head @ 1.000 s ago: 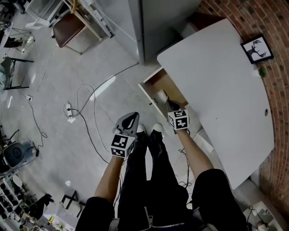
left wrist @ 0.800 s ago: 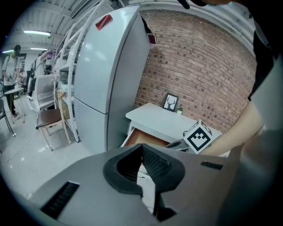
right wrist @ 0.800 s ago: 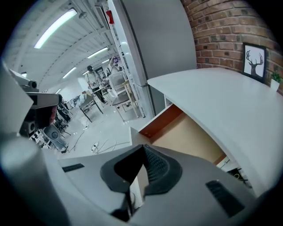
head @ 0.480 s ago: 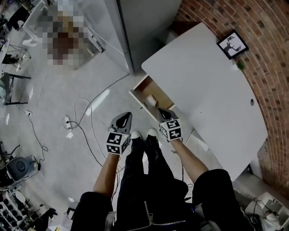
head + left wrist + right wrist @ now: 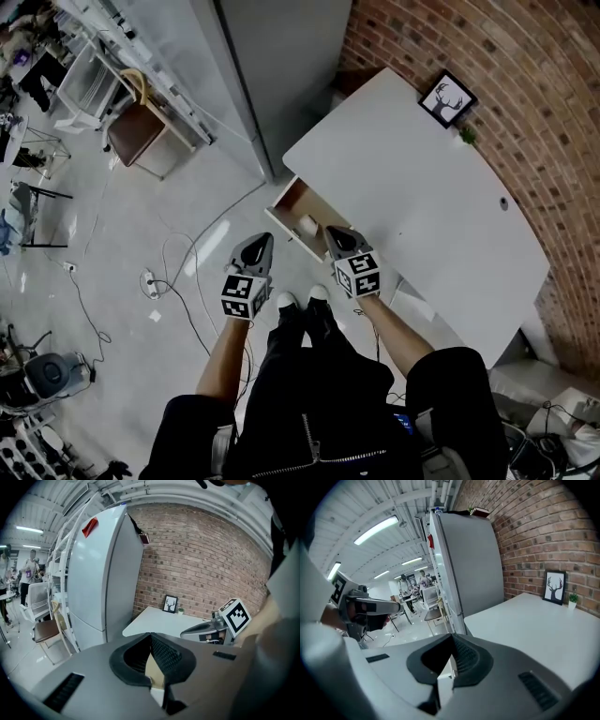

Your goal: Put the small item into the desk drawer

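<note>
The desk drawer stands open under the near corner of the white desk, its wooden inside showing. A small pale item lies in it. My right gripper hovers just right of the drawer at the desk edge, shut and empty; its tips meet in the right gripper view. To the left of the drawer, over the floor, my left gripper is also shut with nothing in it, its tips together in the left gripper view.
A tall grey refrigerator stands beyond the desk. A framed deer picture and a tiny plant sit at the desk's far edge by the brick wall. Cables and a power strip lie on the floor at left, near a chair.
Both grippers have risen, and the right one has come up from the drawer front. The drawer stays open with the pale item inside.
</note>
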A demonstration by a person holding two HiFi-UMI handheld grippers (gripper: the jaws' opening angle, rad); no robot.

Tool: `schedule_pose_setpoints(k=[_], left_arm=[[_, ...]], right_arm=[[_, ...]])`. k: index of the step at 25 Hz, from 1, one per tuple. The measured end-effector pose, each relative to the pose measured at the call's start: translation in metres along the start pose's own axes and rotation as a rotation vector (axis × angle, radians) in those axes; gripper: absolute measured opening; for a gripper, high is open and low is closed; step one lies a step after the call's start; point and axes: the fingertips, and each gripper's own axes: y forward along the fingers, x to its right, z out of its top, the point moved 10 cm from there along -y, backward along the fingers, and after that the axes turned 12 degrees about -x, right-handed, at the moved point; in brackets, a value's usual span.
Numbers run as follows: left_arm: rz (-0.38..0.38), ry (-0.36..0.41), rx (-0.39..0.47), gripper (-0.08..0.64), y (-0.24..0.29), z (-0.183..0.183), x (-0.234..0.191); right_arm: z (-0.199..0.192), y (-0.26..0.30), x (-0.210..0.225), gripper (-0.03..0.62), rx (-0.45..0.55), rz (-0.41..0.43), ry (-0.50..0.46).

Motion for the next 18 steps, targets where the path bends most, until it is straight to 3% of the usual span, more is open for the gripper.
schedule_pose_setpoints(k=[8,18], left_arm=[[0.000,0.070,0.106,0.020,-0.020,0.047,0.007],[0.016,0.120,0.220,0.020,-0.044,0.087,0.011]], right_arm=[[0.047,-0.050,-0.002,0.006,0.135,-0.034,-0.057],[0.092,-0.105,-0.004,0.006,0.308,-0.060,-0.052]])
